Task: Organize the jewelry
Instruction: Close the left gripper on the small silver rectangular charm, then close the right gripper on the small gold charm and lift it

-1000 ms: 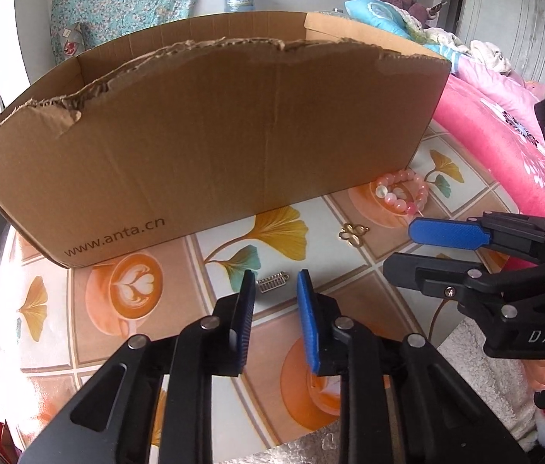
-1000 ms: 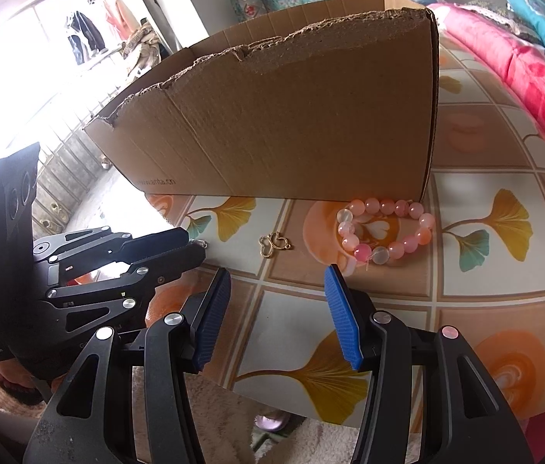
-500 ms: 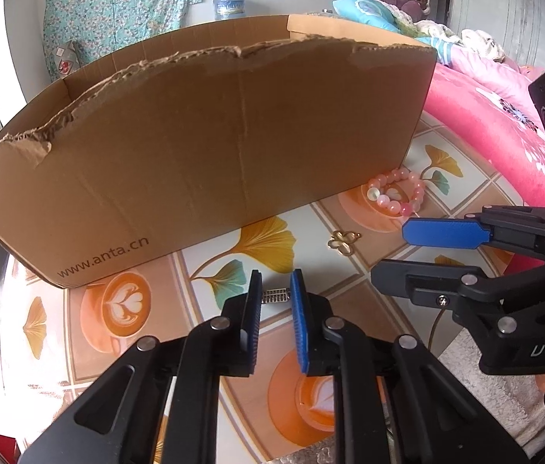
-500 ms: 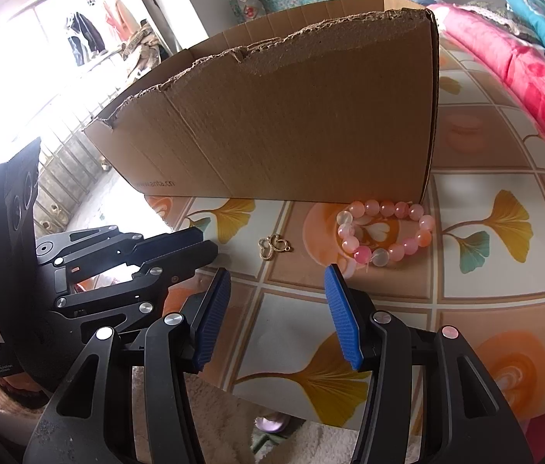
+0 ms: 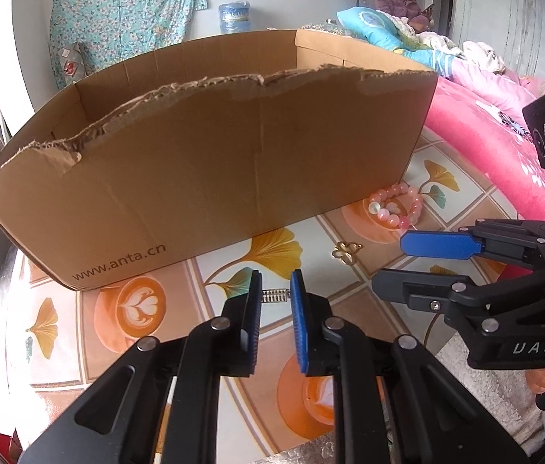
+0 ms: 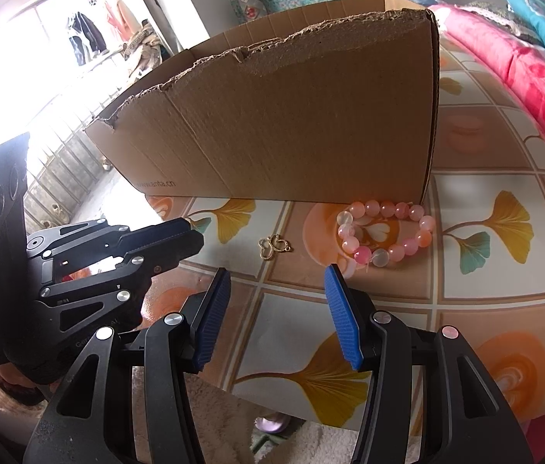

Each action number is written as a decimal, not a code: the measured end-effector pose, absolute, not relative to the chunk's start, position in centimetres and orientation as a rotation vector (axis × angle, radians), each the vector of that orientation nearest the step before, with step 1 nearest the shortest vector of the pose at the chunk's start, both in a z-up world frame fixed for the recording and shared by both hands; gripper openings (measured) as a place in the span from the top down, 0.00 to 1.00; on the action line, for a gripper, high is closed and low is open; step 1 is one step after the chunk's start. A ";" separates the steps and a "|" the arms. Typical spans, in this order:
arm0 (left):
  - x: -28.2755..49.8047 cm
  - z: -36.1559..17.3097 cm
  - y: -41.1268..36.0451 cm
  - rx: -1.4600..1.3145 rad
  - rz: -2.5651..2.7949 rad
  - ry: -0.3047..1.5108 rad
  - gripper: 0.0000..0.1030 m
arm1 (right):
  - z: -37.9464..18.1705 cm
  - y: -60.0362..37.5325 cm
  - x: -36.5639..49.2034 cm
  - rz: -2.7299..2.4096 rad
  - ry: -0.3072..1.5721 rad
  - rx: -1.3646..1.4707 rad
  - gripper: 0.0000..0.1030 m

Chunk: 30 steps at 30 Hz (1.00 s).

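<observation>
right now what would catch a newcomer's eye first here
The big torn cardboard box fills the middle of the patterned table. At its right corner lies a pink bead bracelet, with a small gold charm to its left. The left tongs pinch a little silver clip.

Past my tabletop's far edge I see a blue water jug (image 5: 234,17), floral turquoise hanging cloth (image 5: 125,11), and pink quilted bedding (image 5: 481,116) along its right edge
</observation>
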<state>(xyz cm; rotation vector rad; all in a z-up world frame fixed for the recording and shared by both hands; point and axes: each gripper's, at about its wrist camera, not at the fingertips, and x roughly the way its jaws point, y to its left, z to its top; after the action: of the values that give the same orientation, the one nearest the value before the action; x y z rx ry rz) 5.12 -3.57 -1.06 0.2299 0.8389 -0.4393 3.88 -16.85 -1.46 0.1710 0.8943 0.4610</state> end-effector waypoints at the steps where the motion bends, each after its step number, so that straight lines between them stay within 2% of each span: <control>1: 5.1 -0.9 -3.4 0.228 -0.435 0.835 0.86 | -1.4 -16.8 3.9 0.460 0.893 0.170 0.53; 7: 5.2 -0.4 -2.5 0.207 -0.412 0.824 0.86 | -1.4 -16.2 4.3 0.473 0.889 0.168 0.53; 20: 5.5 -0.7 -0.9 0.157 -0.410 0.827 0.86 | -1.5 -12.0 6.1 0.504 0.819 -0.109 0.77; 27: 5.6 -0.9 0.1 0.126 -0.416 0.826 0.86 | -1.8 -10.3 6.0 0.522 0.791 -0.228 0.80; 29: 5.6 -0.8 0.3 0.122 -0.417 0.824 0.86 | -1.8 -10.1 6.2 0.520 0.791 -0.228 0.86; 30: 5.6 -0.8 0.4 0.121 -0.418 0.823 0.86 | -1.8 -9.9 6.4 0.522 0.793 -0.226 0.86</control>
<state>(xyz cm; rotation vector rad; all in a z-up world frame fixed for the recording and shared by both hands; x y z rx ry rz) 5.58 0.37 -0.77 0.1206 0.8230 -0.4182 6.36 -9.92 -1.84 -0.2259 0.7925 0.5219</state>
